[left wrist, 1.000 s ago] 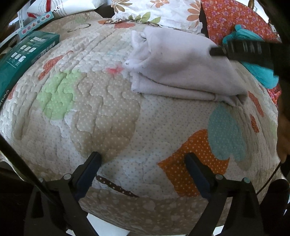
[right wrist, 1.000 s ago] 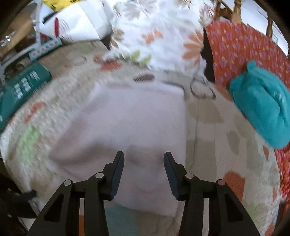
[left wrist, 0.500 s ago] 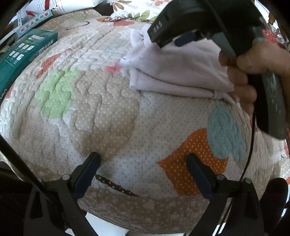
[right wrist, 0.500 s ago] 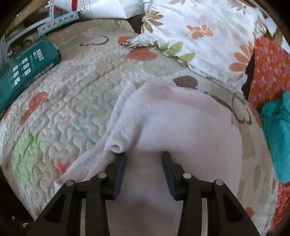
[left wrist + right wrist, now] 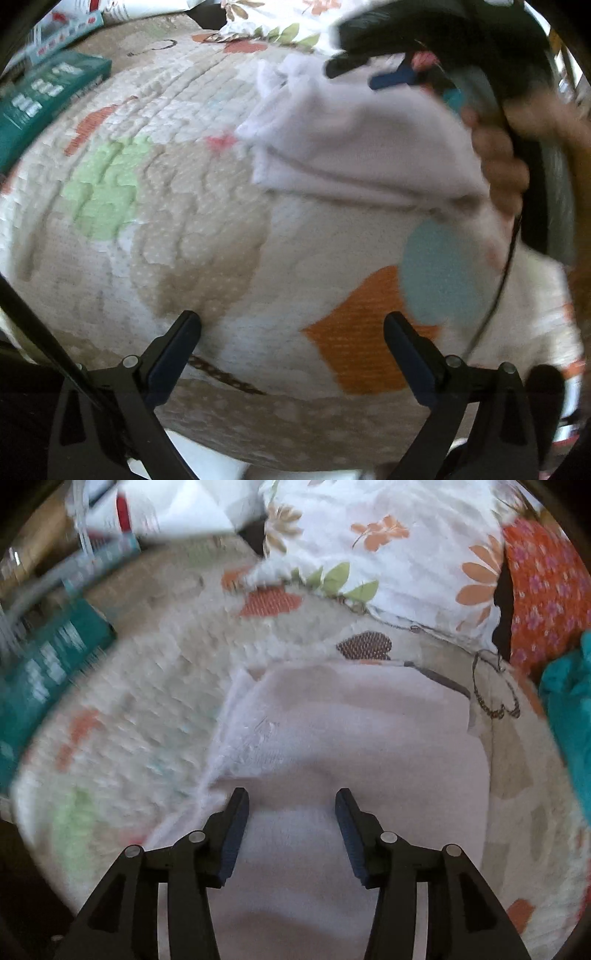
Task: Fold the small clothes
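On the patchwork quilt (image 5: 207, 236), up toward 1 o'clock in the left view: a pale folded cloth (image 5: 354, 147), long side running from 10 o'clock to 4 o'clock, bunched corner pointing to 11. Right gripper (image 5: 291, 808) just above the cloth, fingers spread, gripping nothing. Left gripper (image 5: 291, 332) low at 6 o'clock over bare quilt, spread wide, holding nothing. Green box (image 5: 44, 103) at 10 o'clock. Flowered pillow (image 5: 388, 554) at 12, teal cloth (image 5: 569, 709) at 3.
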### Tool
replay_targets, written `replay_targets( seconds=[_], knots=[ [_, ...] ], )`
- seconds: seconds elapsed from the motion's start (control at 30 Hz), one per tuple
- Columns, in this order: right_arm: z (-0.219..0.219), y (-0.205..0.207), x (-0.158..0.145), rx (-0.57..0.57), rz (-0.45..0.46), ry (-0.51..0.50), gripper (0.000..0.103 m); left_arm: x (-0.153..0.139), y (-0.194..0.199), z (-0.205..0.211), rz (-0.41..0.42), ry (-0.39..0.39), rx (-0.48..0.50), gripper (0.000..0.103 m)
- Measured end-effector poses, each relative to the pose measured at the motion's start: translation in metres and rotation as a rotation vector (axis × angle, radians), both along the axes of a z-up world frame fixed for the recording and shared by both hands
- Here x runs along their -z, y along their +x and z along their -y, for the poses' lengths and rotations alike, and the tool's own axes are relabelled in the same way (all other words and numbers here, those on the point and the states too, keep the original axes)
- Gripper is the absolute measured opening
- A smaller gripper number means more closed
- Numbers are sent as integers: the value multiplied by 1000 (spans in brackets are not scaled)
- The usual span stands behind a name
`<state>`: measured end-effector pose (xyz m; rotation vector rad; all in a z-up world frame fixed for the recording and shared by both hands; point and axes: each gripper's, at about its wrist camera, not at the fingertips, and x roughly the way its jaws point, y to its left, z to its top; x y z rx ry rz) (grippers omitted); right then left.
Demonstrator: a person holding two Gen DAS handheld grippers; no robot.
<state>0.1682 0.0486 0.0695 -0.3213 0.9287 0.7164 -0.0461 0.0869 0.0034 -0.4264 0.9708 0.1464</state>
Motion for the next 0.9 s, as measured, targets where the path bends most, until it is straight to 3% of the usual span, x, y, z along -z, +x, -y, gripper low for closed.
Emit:
replay_targets(
  seconds=[0.03,0.1,0.2,0.33,0.43,0.5,0.57,0.67,0.73,0.77,0.8,0.83,0.87,0.9],
  knots=[
    [18,2,-8,32,6,42,59,-7,-2,-4,33,-52,11,98],
    [54,10,-18,100,15,97,63,-24,-3,-12,84,-81,9,98],
    [103,31,-16,199,-10,126,67,-58,12,-27,160,-50,-22,98],
    [132,52,7,266,-106,168,67,-84,70,-43,154,2,-15,98],
    [137,62,25,277,-203,259,67,-81,112,-52,139,89,-32,98],
    [133,68,33,262,-250,319,67,-73,133,-62,115,79,-3,98],
    [128,73,39,248,-283,361,67,-58,148,-71,80,35,25,98],
    [119,83,55,249,-379,458,69,-28,163,-74,10,-113,68,98],
    [114,86,64,269,-391,493,67,-16,166,-69,-18,-164,99,80],
    [111,87,65,277,-396,502,61,-13,167,-65,-28,-167,111,70],
    [112,88,65,282,-408,506,57,-15,167,-60,-17,-140,113,67],
    [115,91,66,289,-443,532,47,-18,168,-56,-9,-145,128,49],
    [119,93,65,295,-467,554,40,-22,169,-51,-3,-155,142,40],
    [124,94,61,300,-478,569,38,-28,171,-46,8,-147,137,38]
  ],
)
